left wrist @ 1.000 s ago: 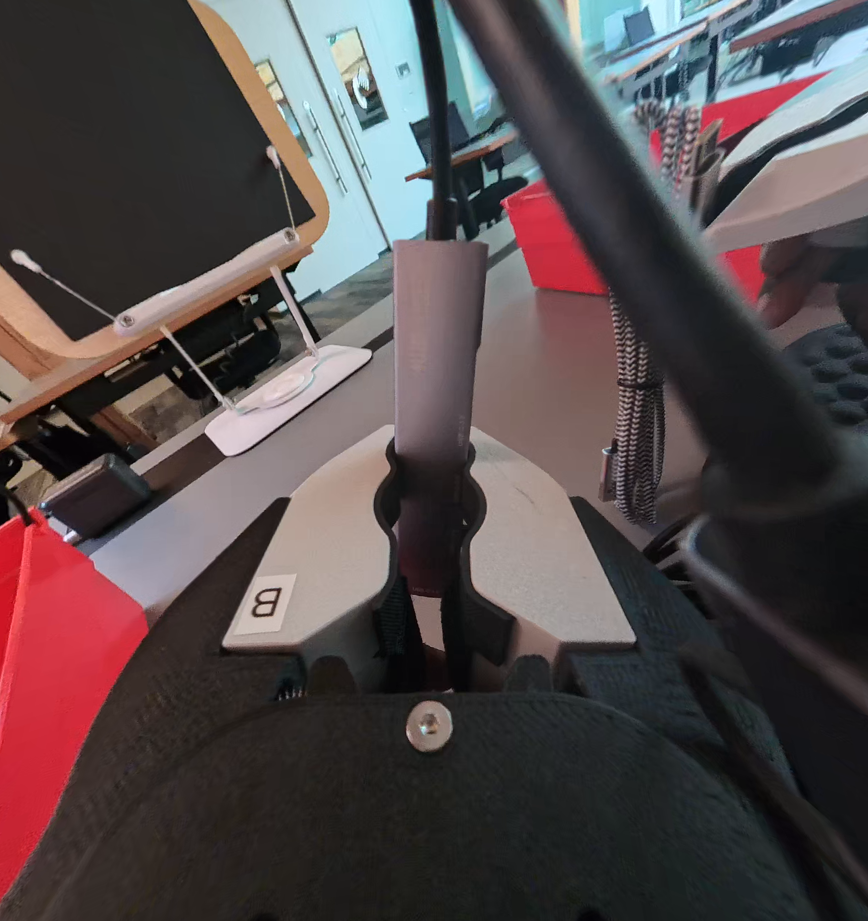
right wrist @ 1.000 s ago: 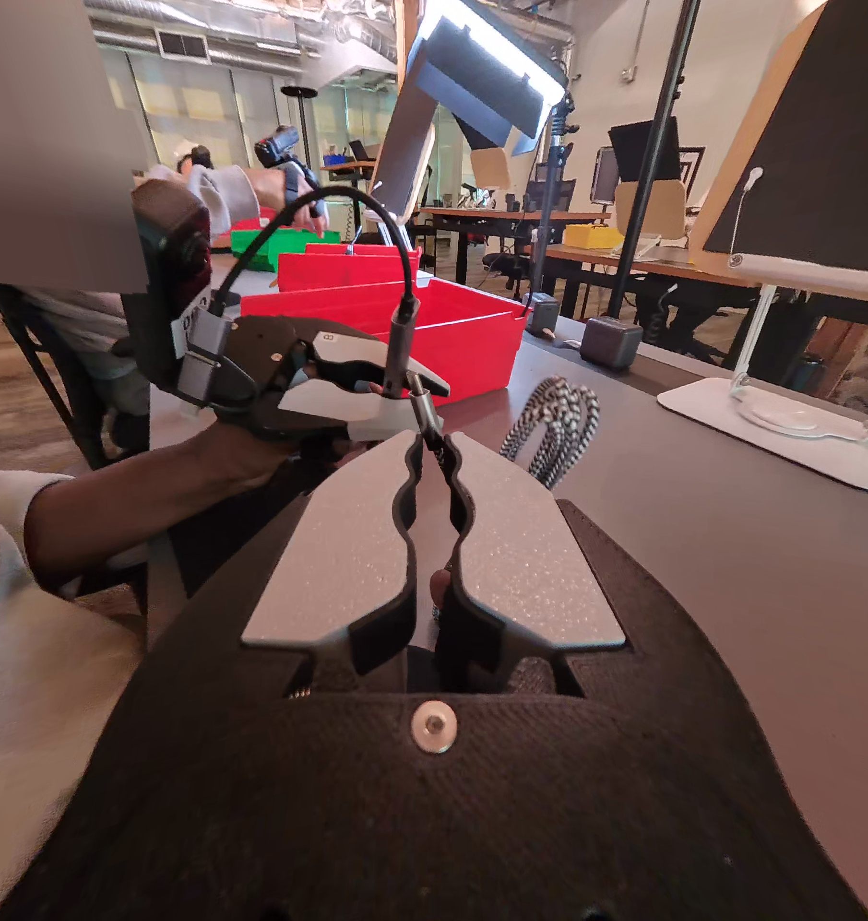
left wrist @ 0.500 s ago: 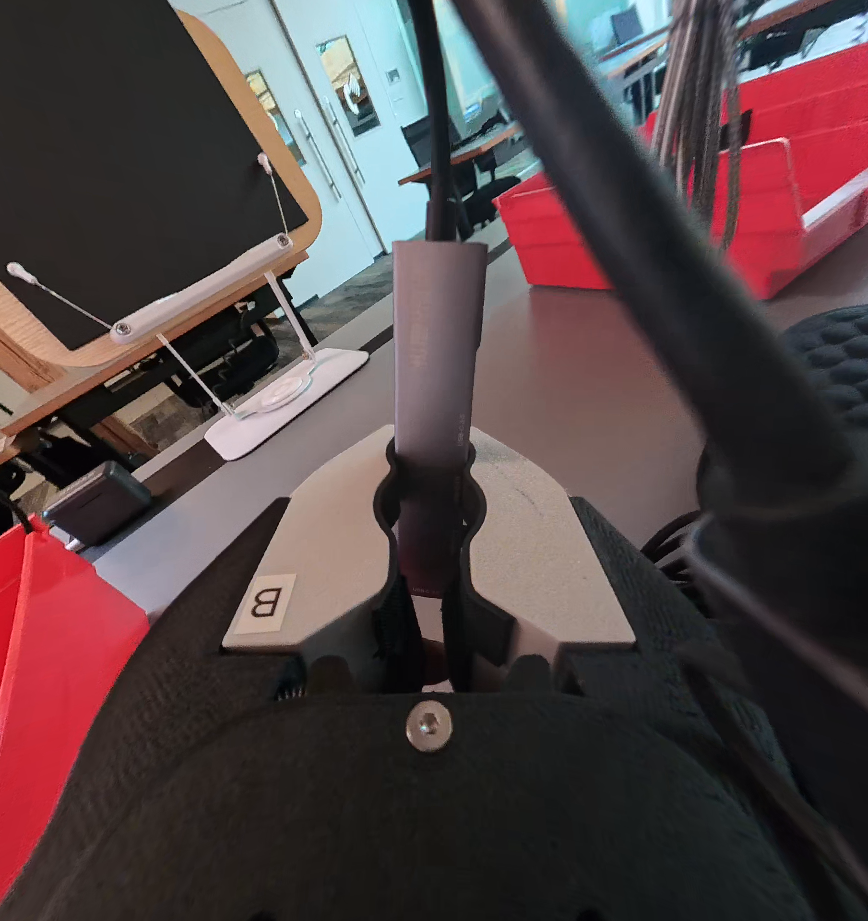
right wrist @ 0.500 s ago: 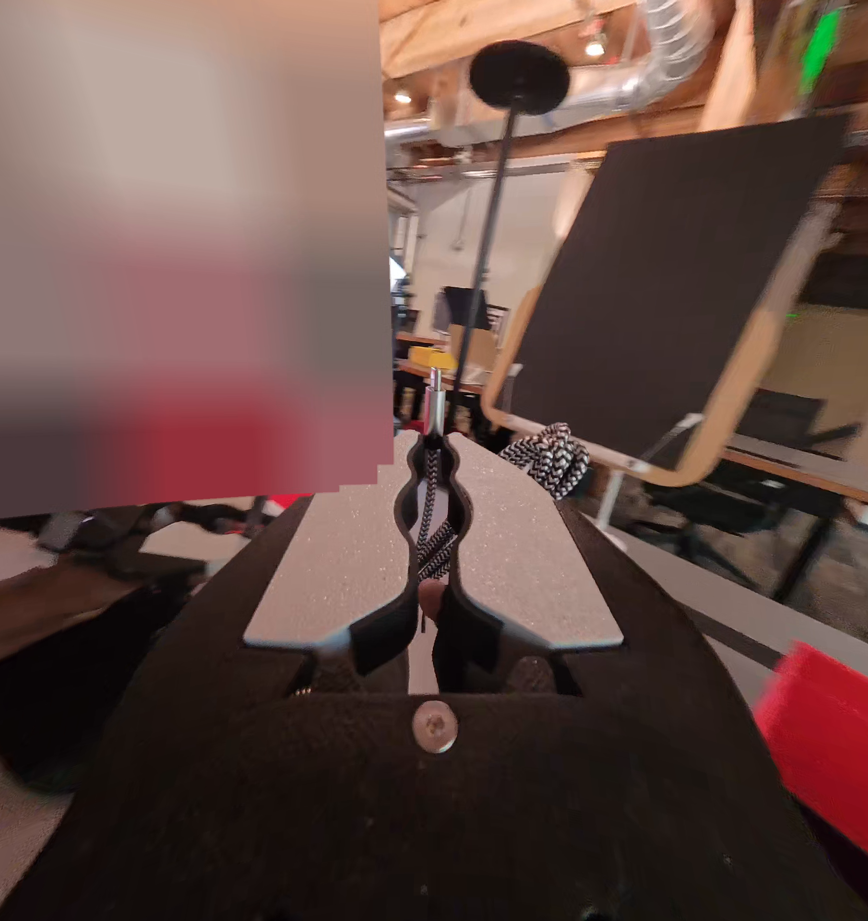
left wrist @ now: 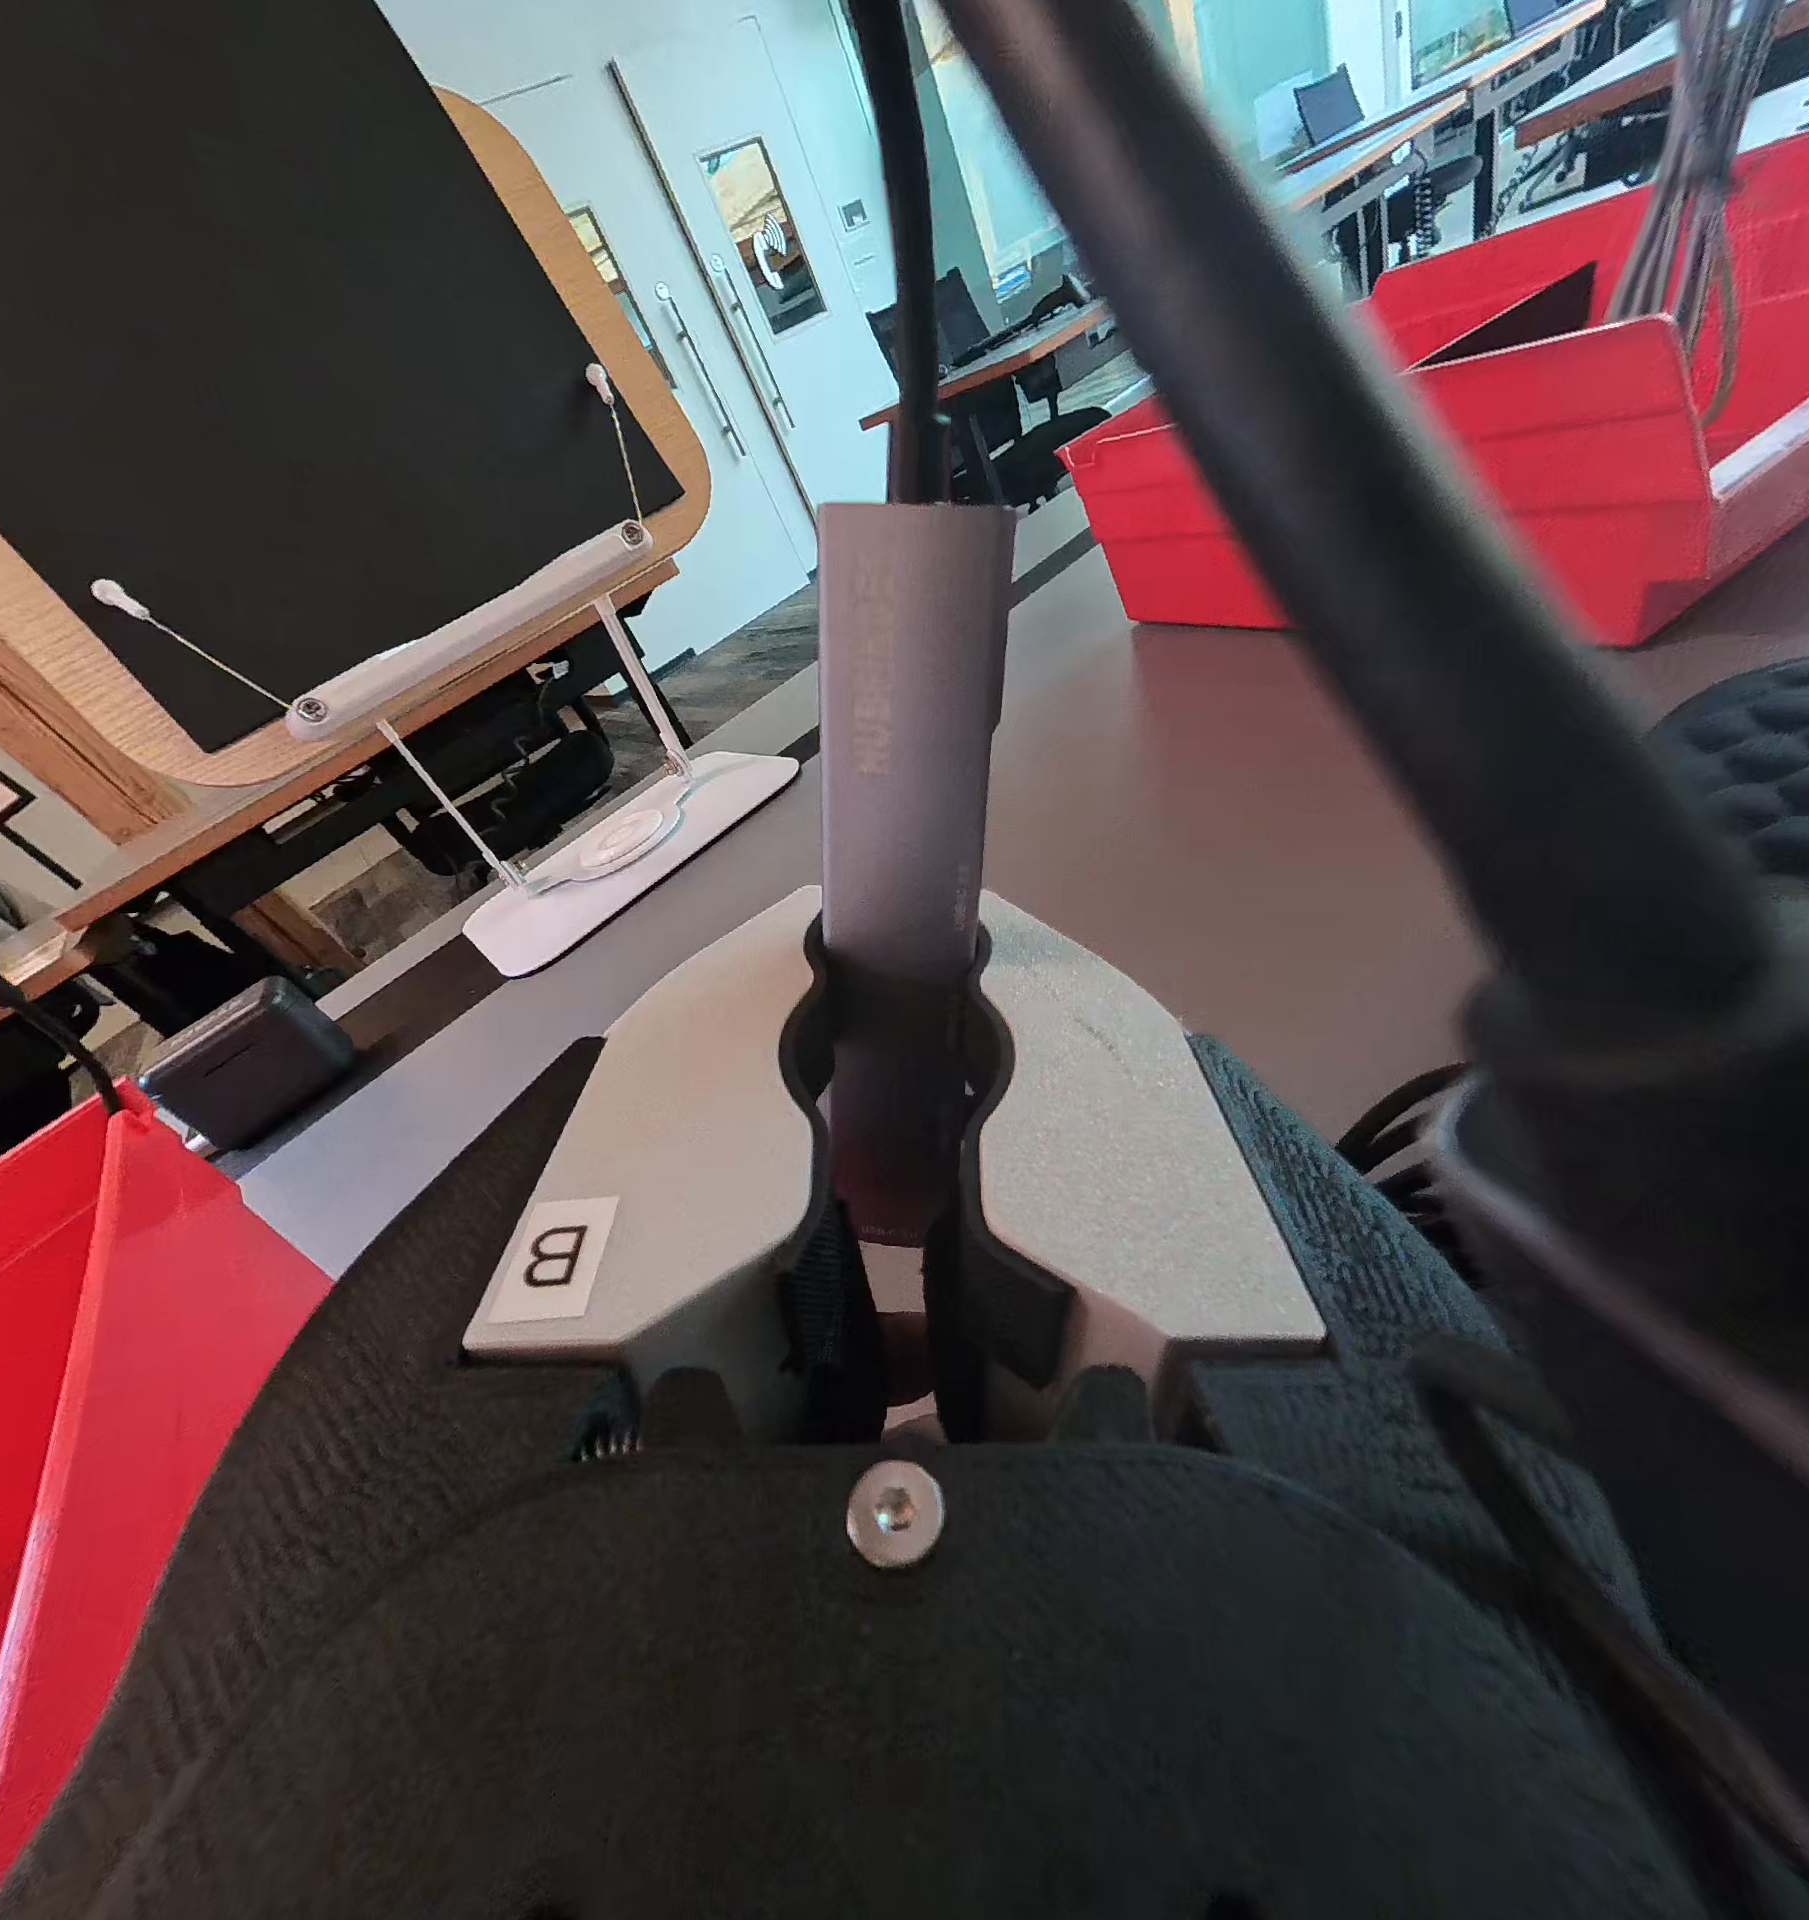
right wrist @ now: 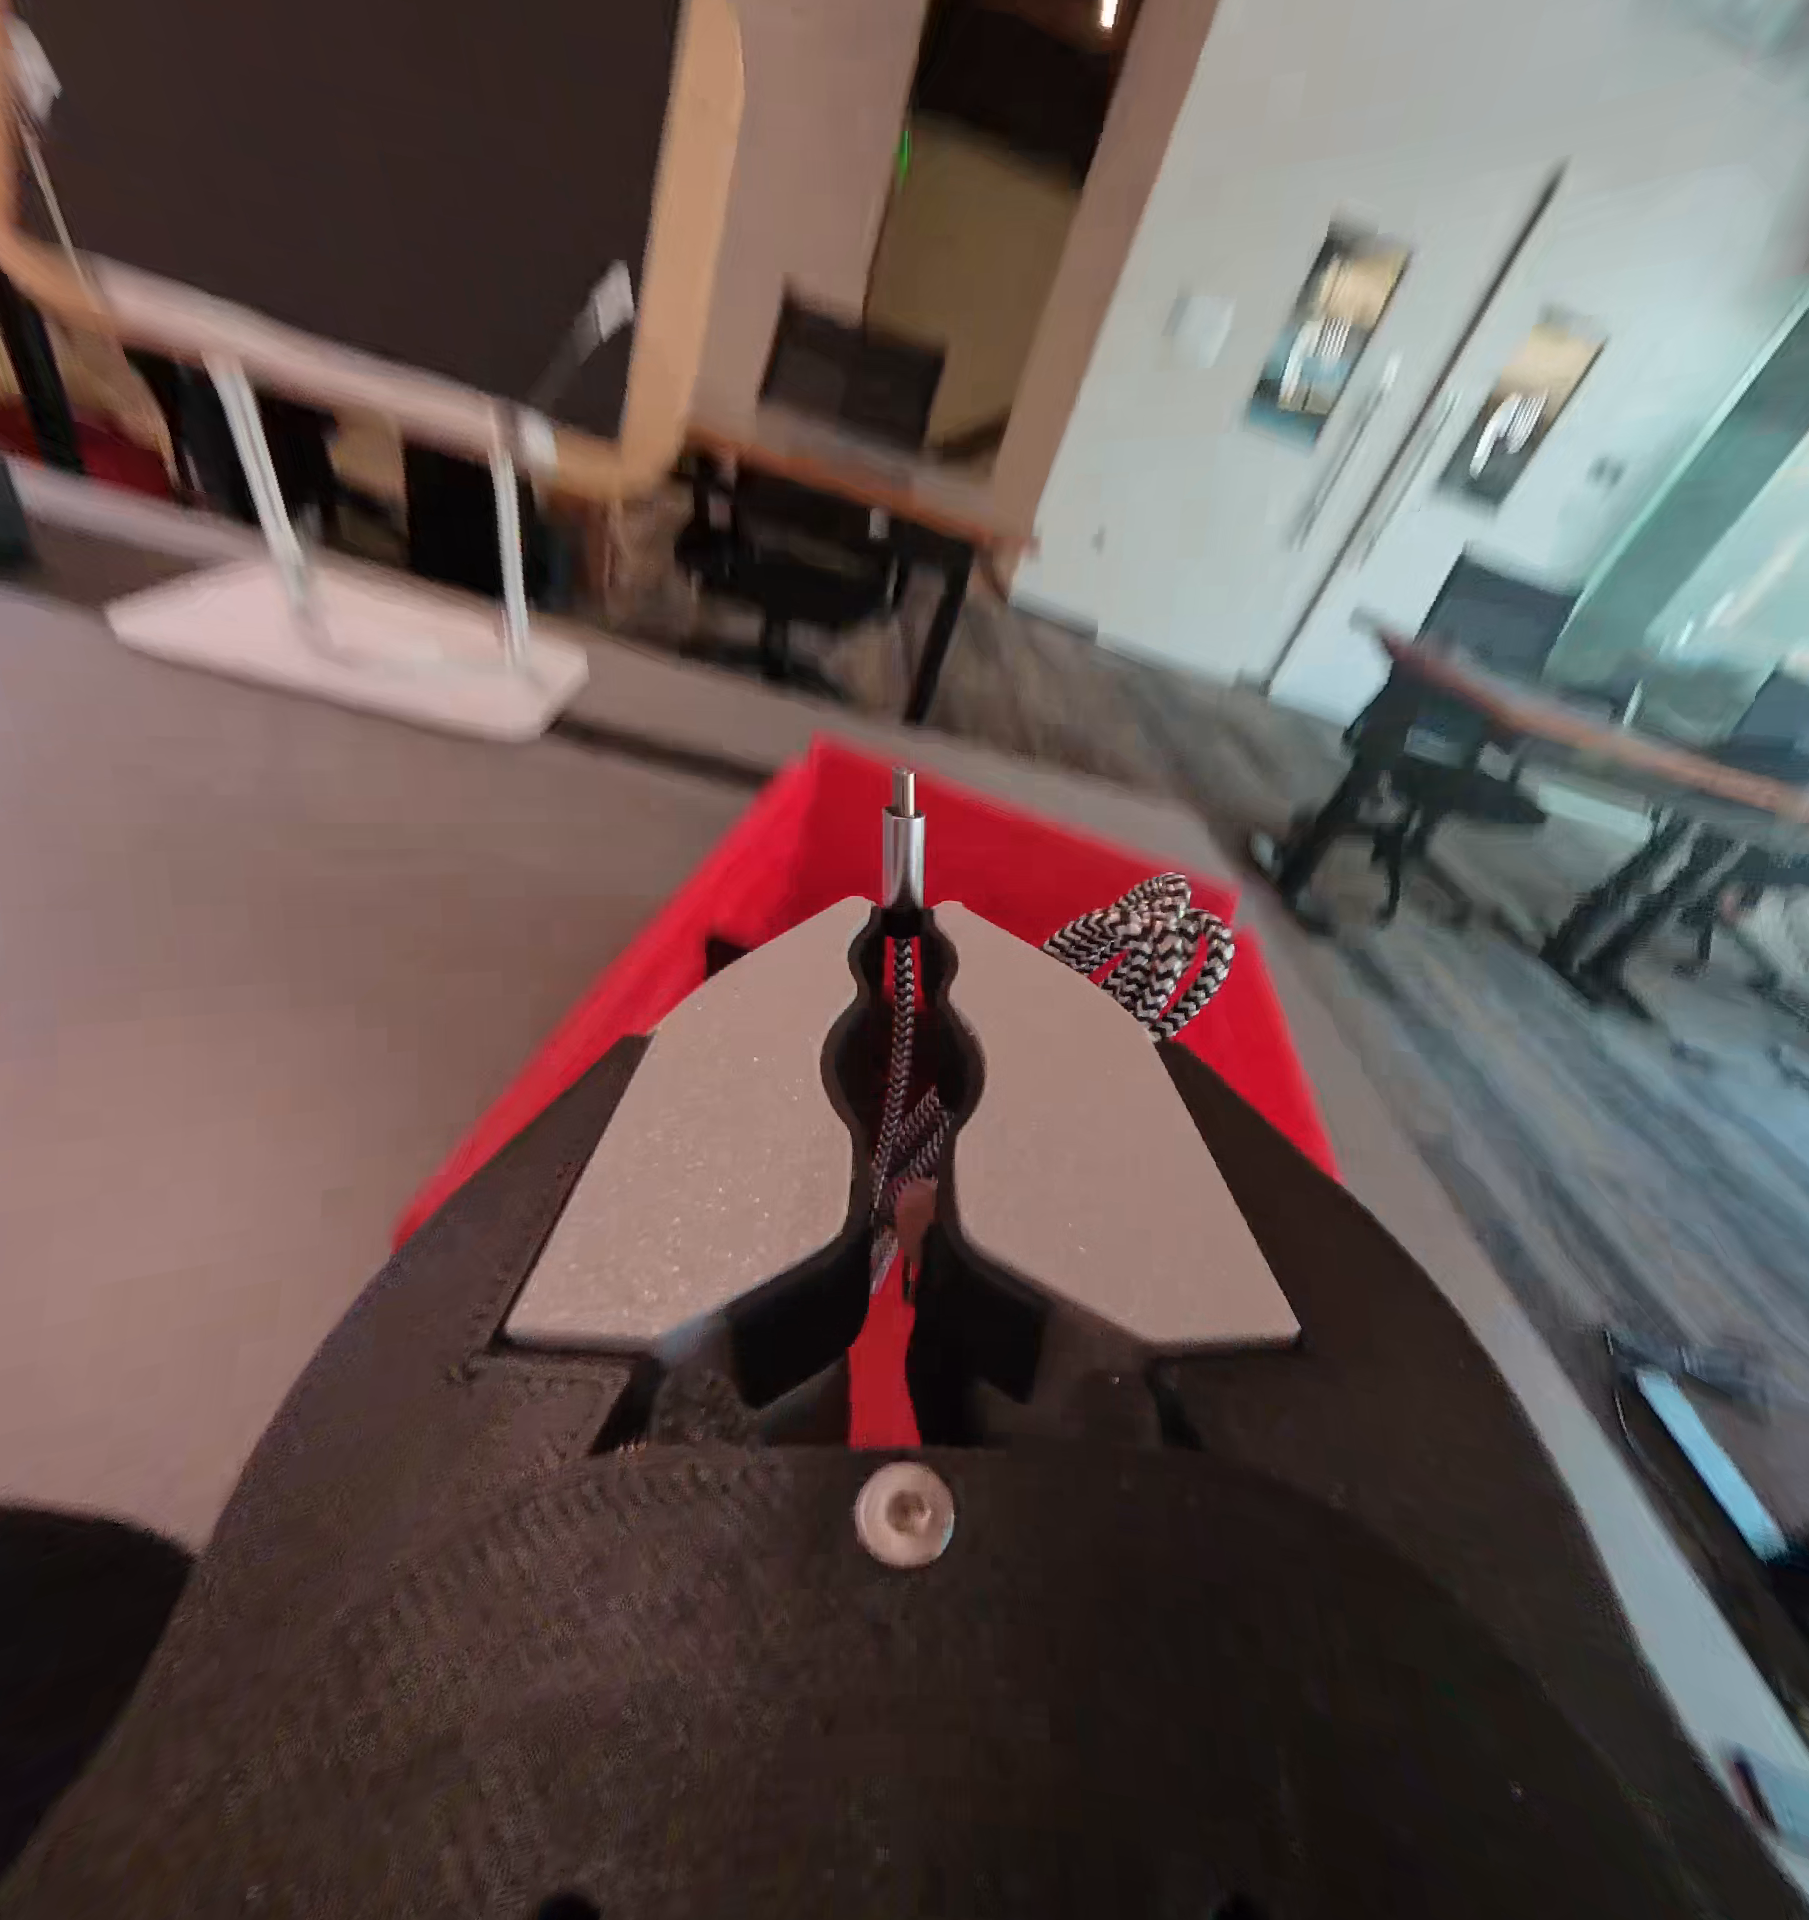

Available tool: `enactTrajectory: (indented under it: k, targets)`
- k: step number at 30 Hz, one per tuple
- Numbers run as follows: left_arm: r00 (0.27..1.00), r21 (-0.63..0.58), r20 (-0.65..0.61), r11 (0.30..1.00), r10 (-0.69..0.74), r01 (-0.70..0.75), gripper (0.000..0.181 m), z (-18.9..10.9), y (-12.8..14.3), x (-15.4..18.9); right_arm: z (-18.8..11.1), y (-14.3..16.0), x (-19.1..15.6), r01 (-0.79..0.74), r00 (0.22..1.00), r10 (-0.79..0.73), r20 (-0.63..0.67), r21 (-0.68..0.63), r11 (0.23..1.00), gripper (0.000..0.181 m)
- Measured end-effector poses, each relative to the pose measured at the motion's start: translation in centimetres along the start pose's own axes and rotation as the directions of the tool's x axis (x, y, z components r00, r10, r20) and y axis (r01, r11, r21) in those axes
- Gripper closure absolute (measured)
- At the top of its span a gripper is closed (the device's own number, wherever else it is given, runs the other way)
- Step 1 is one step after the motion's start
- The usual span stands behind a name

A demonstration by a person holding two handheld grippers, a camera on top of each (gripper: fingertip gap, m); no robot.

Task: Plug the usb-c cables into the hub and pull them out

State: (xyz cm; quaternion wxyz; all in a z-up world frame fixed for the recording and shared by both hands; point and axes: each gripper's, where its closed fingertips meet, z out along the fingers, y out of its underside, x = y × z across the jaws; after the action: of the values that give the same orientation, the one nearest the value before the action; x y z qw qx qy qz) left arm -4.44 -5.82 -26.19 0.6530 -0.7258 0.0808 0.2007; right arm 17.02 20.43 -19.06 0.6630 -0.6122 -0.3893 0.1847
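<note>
Cable (right wrist: 900, 997) now over bin (right wrist: 993, 842), between fingers (right wrist: 734, 1132)

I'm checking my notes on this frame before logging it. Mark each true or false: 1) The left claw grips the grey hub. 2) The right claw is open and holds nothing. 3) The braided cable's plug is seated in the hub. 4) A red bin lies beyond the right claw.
1) True: the left claw is shut on the hub.
2) False: the right claw is shut on the braided cable.
3) False: its plug sticks out bare past the claw tips, with no hub in that view.
4) True: the red bin sits just beyond it.
</note>
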Motion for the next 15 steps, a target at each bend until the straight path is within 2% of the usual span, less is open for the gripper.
enactTrajectory:
  k: [2,3,6,7,10,12,15]
  targets:
    - [1.0,-0.004,0.0,1.0,0.009,-0.009,0.163,0.0,0.1,0.0,0.6,3.5,0.0,0.01,1.0,-0.011,-0.006,-0.147,0.989,0.17]
    - [1.0,-0.007,0.001,1.0,0.013,-0.013,0.163,0.1,0.1,0.0,0.7,4.5,0.2,0.029,0.999,-0.032,-0.014,-0.18,0.983,0.163]
    - [1.0,-0.014,0.005,1.0,0.016,-0.016,0.163,0.1,0.2,0.0,0.6,4.8,0.3,0.106,0.993,-0.112,-0.032,-0.152,0.983,0.144]
    - [1.0,-0.015,0.005,1.0,0.015,-0.015,0.163,0.1,0.2,0.0,0.5,4.3,0.2,0.118,0.992,-0.123,-0.031,-0.116,0.986,0.134]
    - [1.0,-0.012,0.006,1.0,0.014,-0.014,0.163,0.1,0.2,0.0,0.2,1.4,-1.2,0.146,0.989,-0.147,0.018,0.072,0.987,0.071]
    - [1.0,-0.011,0.006,1.0,0.015,-0.015,0.163,0.1,0.2,0.0,-0.9,-1.6,-2.9,0.105,0.988,-0.131,0.082,0.262,0.959,0.055]
    - [1.0,-0.012,0.003,1.0,0.02,-0.02,0.162,0.1,0.2,0.0,-4.3,-6.6,-5.2,-0.171,0.953,0.005,0.302,0.524,0.834,0.048]
